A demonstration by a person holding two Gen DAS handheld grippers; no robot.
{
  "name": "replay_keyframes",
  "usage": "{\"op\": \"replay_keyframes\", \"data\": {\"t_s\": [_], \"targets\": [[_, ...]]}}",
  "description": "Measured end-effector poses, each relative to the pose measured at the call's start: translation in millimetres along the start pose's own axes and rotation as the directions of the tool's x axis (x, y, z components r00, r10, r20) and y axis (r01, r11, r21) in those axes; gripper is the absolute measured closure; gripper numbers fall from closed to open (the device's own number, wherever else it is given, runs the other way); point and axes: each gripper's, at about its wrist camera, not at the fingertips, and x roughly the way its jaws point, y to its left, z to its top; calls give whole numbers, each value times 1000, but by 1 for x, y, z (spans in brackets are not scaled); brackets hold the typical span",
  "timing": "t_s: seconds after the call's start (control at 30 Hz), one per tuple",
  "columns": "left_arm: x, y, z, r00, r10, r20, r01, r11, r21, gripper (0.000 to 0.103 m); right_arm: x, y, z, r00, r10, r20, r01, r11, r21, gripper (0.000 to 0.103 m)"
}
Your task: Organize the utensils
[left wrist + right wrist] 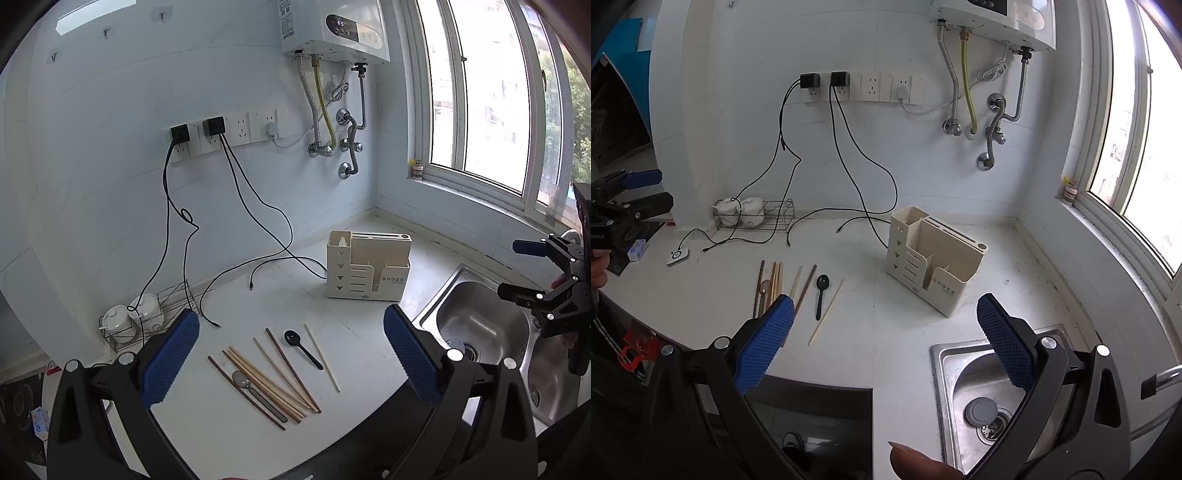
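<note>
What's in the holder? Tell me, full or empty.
Empty as far as shown. The holder stands upright with bare compartments; chopsticks and both spoons lie on the counter. Its knife slots cannot be seen into.

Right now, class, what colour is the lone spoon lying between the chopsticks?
Black spoon; the right wrist view shows it best.

Bare table [905, 332] lies open at the centre of the right wrist frame, between the loose utensils [798, 291] at left centre and the cream holder [934, 266] right of centre. Black cables [849, 218] trail across the table behind them. The sink [964, 391] opens at lower right. A wire rack [757, 218] with white pots blocks the back left.
</note>
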Motion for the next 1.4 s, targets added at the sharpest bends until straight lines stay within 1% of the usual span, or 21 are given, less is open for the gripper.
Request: {"op": "replay_keyframes", "data": {"t_s": [0.37,0.4,0.53,1.0,1.13,1.4], "targets": [[-4,1,-1,1000,11,-3,-11,1000,-7,5,1,-1,5,1000,5,-5,-5,1000,2,8],[-5,2,-2,1000,12,-1,-12,1000,-8,5,2,1,1,1000,5,0,-5,1000,0,8],[1,6,-5,1000,9,-5,-9,1000,-9,5,2,-1,3,1000,3,7,-3,1000,-12,8],[6,8,1,1000,10,-9,-10,1000,6,5,3,-4,5,999,-32,3,32,999,-6,8],[6,4,2,1000,30,-7,-30,999,24,5,3,-7,5,999,-40,1,40,999,-6,8],[10,4,4,1000,20,-9,-20,1000,20,5,2,-12,4,999,-53,7,53,999,-13,8]]}}
